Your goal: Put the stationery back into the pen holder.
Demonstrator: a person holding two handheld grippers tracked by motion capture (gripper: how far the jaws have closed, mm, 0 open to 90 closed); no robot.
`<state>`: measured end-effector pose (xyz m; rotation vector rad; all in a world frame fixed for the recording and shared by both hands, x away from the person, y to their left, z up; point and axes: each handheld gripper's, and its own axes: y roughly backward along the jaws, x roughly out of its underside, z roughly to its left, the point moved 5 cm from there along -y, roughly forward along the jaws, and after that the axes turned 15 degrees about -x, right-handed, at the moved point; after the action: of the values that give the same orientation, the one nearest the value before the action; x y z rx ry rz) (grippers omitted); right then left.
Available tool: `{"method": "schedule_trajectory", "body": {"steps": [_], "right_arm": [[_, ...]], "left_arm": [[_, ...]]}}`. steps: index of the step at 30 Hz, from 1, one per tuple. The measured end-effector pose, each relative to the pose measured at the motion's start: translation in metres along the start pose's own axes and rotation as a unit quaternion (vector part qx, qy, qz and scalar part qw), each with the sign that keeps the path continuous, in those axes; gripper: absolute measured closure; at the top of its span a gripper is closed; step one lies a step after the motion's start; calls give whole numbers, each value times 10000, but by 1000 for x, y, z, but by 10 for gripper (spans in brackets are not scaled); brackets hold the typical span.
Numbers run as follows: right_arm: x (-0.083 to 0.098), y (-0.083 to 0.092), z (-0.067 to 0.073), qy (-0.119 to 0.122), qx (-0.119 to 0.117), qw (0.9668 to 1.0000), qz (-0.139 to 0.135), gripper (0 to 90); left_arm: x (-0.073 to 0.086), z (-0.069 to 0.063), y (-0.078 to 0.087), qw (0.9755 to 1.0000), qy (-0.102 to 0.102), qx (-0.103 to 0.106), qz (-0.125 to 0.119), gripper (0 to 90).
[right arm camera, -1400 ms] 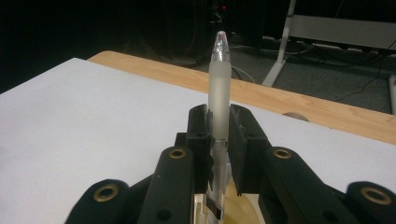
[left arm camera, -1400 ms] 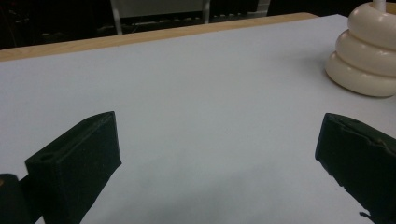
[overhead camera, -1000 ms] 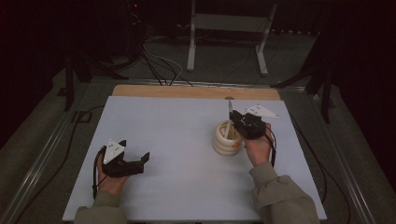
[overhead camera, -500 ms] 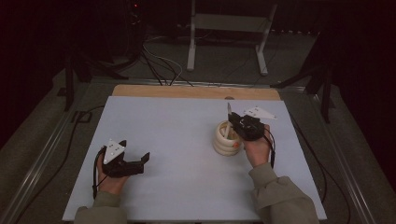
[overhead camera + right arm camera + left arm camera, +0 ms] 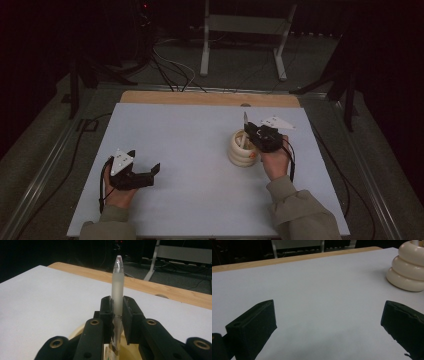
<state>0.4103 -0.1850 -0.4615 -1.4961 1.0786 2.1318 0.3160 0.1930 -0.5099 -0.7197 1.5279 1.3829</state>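
A cream ribbed holder stands right of the table's middle; its stacked rings also appear at the top right of the left gripper view as the holder. My right gripper hangs over the holder, shut on a frosted translucent pen that stands upright. In the right gripper view the pen rises between the two black pads of the right gripper, its lower end over the holder's mouth. My left gripper rests low at the table's left, open, with nothing between its fingers.
The white table top has a wooden strip along its far edge. Beyond it, cables and a metal stand's legs lie on a dark floor. Open surface stretches between the two hands.
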Motion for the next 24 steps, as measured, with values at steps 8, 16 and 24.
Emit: {"method": "schedule_trajectory", "body": {"steps": [8, 16, 24], "right_arm": [[3, 2, -1, -7, 15, 10000, 33, 799], [7, 3, -2, -4, 26, 10000, 61, 798], [11, 3, -1, 7, 13, 9999, 125, 798]], "left_arm": [[0, 0, 0, 10000, 2, -5, 3, 6], [0, 0, 0, 10000, 1, -4, 1, 6], [0, 0, 0, 10000, 0, -5, 2, 5]]}}
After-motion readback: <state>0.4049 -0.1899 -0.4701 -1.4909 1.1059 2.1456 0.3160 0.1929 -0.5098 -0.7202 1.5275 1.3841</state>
